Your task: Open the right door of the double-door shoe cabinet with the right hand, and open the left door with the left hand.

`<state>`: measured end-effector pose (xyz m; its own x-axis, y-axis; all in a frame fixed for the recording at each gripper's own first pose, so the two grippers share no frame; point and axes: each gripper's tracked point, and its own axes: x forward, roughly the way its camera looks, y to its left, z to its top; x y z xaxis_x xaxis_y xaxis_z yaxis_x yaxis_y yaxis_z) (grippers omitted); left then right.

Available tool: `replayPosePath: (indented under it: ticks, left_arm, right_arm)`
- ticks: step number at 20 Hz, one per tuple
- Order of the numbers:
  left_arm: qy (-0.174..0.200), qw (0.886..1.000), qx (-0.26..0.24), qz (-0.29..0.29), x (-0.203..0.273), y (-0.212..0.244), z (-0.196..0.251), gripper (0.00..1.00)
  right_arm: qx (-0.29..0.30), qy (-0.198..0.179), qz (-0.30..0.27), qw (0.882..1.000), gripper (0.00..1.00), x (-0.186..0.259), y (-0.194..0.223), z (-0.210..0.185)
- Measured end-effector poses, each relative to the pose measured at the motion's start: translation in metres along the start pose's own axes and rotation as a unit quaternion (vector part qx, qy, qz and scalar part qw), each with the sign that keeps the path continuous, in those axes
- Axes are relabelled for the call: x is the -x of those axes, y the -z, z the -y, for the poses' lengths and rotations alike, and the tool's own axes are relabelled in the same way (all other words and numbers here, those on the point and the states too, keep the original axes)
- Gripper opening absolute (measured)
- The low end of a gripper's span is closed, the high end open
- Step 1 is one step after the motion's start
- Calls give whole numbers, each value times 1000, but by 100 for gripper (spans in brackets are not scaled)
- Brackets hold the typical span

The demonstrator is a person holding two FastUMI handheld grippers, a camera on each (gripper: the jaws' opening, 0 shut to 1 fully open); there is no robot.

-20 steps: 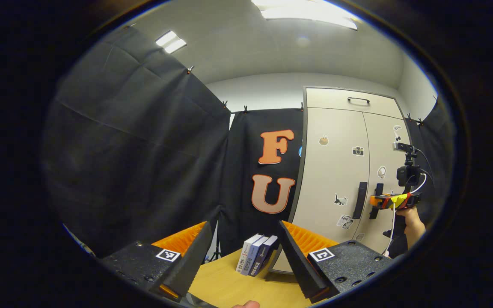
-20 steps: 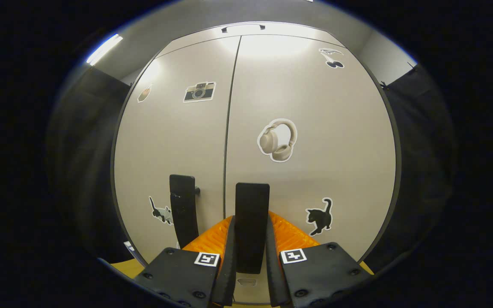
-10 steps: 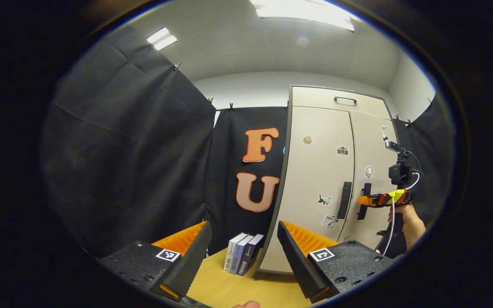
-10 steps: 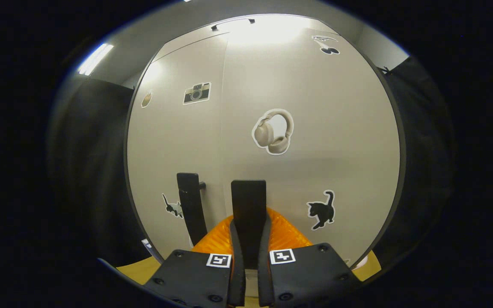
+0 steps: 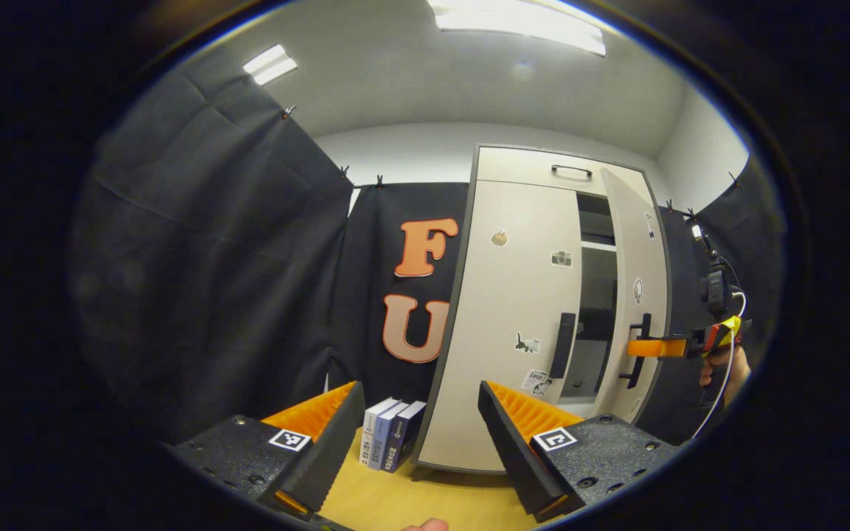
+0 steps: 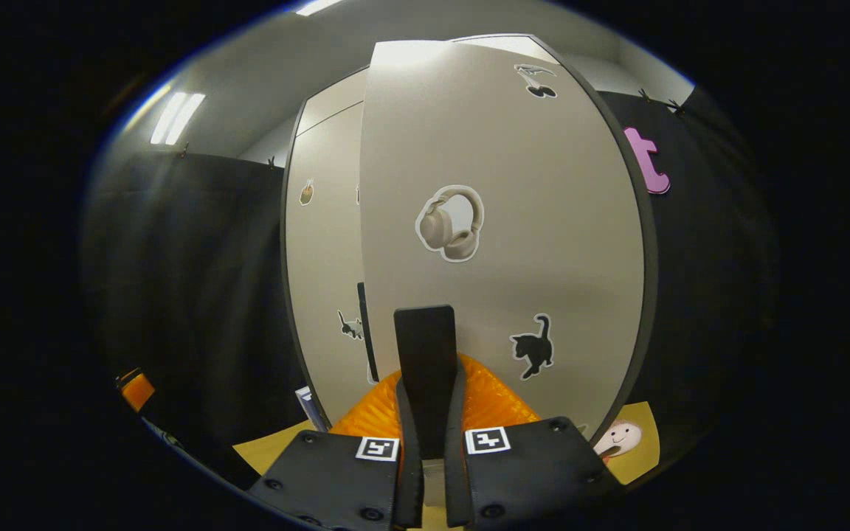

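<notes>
I am halfway through opening the shoe cabinet, which is standing upright on the bench against the booth's wall, its long axis running floor to ceiling and its front facing me. The right door is swinging out on its outer edge, partly open by my judgement, and a dark gap with shelves inside is showing between the two doors in the left gripper view. The left door is lying flat and closed against the cabinet, so that half of the job is not yet begun.

My right gripper is pinching the right door's handle, a dark vertical bar, with both fingers pressing on its sides. In the left gripper view that gripper is reaching level across to the handle from the right.

My left gripper is hanging spread wide and holding nothing, well apart from the left door's handle, which is also standing vertical near the door's inner edge. A few books are standing just beside the cabinet's left side.
</notes>
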<state>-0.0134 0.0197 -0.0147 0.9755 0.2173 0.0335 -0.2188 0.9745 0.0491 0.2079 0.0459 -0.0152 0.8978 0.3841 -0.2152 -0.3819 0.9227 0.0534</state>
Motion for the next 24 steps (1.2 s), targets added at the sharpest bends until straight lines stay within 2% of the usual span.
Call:
replayPosePath:
  ticks: [1, 7, 13, 14, 16, 17, 18, 20, 23, 24]
  left_arm:
    - [4, 1000, -2, -1, 1, 1, 8, 94]
    - [20, 1000, -3, -6, 9, 6, 51, 92]
    - [34, 999, -2, -2, 7, 9, 85, 92]
    - [34, 999, -3, -1, 6, 9, 88, 94]
    - [35, 999, -1, -1, 4, 12, 95, 92]
    - [36, 999, 2, -2, 3, 14, 98, 94]
    - [38, 999, 4, -3, 2, 16, 100, 92]
    - [41, 999, 6, -2, -2, 17, 106, 94]
    - [51, 999, 4, 1, -13, 18, 119, 94]
    - [55, 998, 5, 1, -17, 19, 125, 92]
  right_arm:
    - [2, -4, -2, 1000, 20, 9, 0, 3]
    - [7, -27, -2, 1000, 20, 73, -3, 35]
    - [-13, -47, 8, 999, 20, 92, -6, 52]
    - [-12, -47, 10, 999, 20, 96, -5, 57]
    - [-8, -42, 15, 999, 19, 103, -5, 62]
    - [-9, -37, 17, 999, 19, 106, -5, 66]
    - [-11, -31, 18, 999, 20, 108, -5, 70]
    - [-12, -19, 22, 1000, 19, 113, -6, 81]
    - [-4, 18, 31, 999, 19, 121, -9, 105]
    - [5, 36, 35, 999, 19, 123, -9, 116]
